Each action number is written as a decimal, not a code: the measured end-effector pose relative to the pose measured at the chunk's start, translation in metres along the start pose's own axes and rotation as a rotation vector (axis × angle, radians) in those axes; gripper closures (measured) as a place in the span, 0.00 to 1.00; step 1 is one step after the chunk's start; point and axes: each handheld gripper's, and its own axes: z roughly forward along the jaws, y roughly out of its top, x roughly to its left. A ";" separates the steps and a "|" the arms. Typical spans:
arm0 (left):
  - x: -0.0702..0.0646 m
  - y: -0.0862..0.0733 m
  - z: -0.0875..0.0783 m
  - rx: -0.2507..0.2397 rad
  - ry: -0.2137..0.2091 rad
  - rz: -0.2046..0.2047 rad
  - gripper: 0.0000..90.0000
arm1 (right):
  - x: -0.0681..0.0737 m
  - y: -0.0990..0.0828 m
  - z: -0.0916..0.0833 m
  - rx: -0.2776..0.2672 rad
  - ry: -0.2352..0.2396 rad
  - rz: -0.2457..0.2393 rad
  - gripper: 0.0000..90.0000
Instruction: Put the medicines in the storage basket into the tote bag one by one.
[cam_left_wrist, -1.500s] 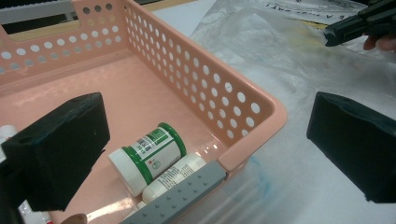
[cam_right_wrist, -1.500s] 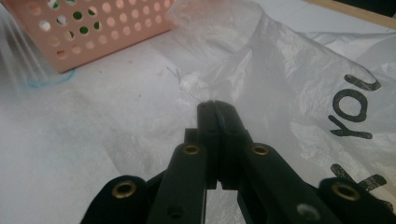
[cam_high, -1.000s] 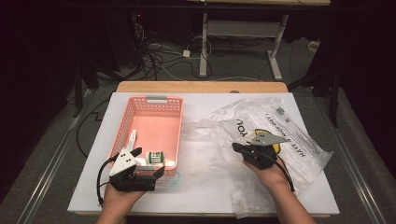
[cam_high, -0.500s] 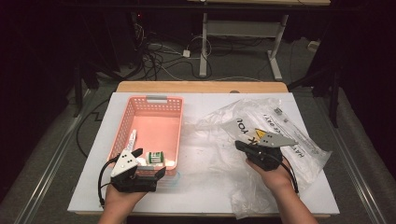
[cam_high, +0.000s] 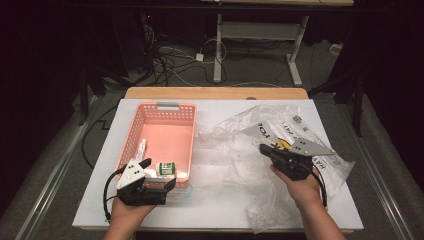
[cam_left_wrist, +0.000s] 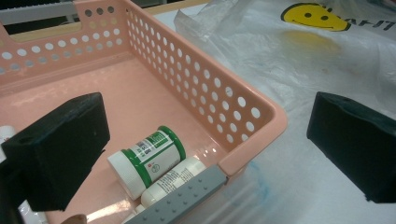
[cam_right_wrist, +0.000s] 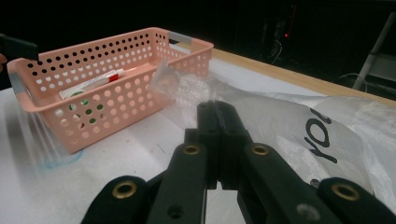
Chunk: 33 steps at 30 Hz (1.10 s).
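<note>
A pink perforated basket (cam_high: 172, 114) (cam_left_wrist: 210, 88) (cam_right_wrist: 112, 100) stands left of centre on the white table. A green-capped white jar (cam_high: 165, 168) (cam_left_wrist: 147, 158), a small white bottle (cam_left_wrist: 173, 179) and a red-capped tube (cam_high: 141, 148) (cam_right_wrist: 93, 81) lie inside it. My left gripper (cam_high: 159, 174) (cam_left_wrist: 208, 149) is open, with its jaws standing either side of the basket's near right corner. A clear plastic bag (cam_high: 295, 130) (cam_right_wrist: 299, 126) with a yellow smiley and black print lies to the right. My right gripper (cam_high: 262, 148) (cam_right_wrist: 217, 109) is shut, and the bag's film bunches up at its tips.
A grey handle strip (cam_left_wrist: 180, 198) caps the basket's near rim. The white table (cam_high: 210, 205) has a wooden far edge (cam_high: 215, 93). Cables and a desk frame (cam_high: 220, 40) stand on the dark floor beyond.
My right gripper has risen and shifted slightly right, and the bag's film has lifted with it. My left gripper has stayed still at the basket corner.
</note>
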 end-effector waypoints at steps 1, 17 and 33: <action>0.000 0.000 0.000 0.000 0.000 0.000 0.00 | 0.000 0.001 -0.001 -0.006 -0.002 -0.001 1.00; 0.006 0.000 -0.004 -0.006 0.016 -0.013 0.00 | -0.008 0.015 -0.020 -0.105 -0.024 0.016 1.00; 0.023 0.001 -0.016 -0.009 0.056 -0.038 0.00 | -0.013 0.019 -0.029 -0.122 -0.036 0.009 1.00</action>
